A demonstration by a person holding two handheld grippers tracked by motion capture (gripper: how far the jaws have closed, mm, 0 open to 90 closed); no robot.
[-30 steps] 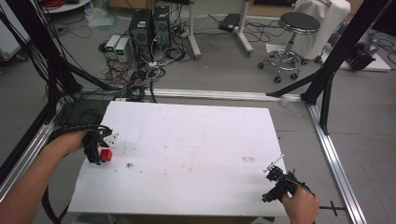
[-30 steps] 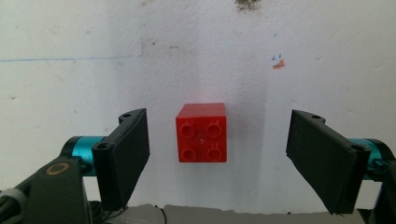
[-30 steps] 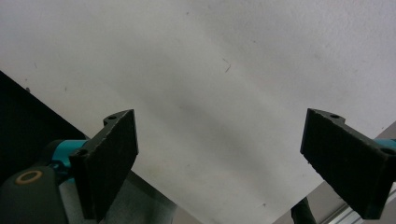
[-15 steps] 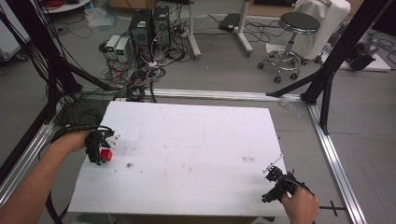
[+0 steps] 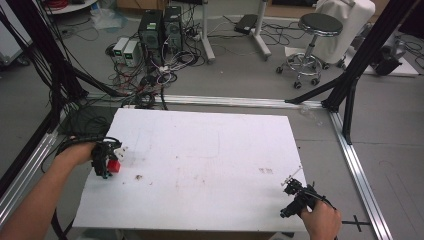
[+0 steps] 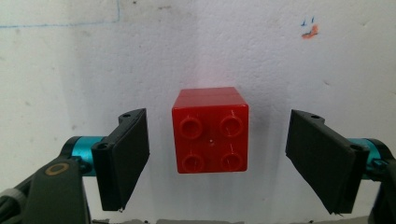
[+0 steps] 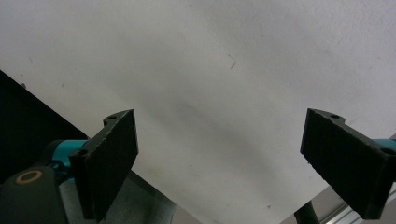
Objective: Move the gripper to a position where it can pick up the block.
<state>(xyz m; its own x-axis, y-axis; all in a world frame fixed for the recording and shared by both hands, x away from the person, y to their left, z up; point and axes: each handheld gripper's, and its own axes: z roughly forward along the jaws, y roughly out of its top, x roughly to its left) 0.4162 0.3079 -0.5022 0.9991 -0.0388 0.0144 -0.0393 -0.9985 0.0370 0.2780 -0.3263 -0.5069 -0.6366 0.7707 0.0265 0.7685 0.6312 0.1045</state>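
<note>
A: Where the high view looks down on the white table (image 5: 210, 165), what sits at the left of the frame?

B: The left gripper (image 5: 106, 159), held by the person's left hand (image 5: 75, 152), rests at the table's left edge, in the lower left of the frame. A red block (image 5: 114, 166) shows right at its tip. From this height the jaw gap cannot be judged.

A: And the lower right?

B: The right gripper (image 5: 295, 197) sits near the table's lower right corner, gripped by the right hand (image 5: 320, 222). Its tip points up and left across the board. Beyond the table, in the upper part of the frame, stand a round stool (image 5: 320, 25) and two computer towers (image 5: 160, 27) among loose cables on the floor.

A: What does the left gripper view give?

B: The left gripper (image 6: 217, 154) has its jaws spread wide, one at lower left and one at lower right. The red block (image 6: 210, 130) lies between them at the centre of the frame, four studs facing the camera, with clear white table on both sides. Neither jaw touches it. A small orange mark (image 6: 310, 31) sits in the upper right.

A: And the right gripper view?

B: The right gripper (image 7: 219, 158) is also wide open and holds nothing. Bare white table (image 7: 224, 70) fills the space between the jaws, and the table's edge runs diagonally along the lower left.
</note>
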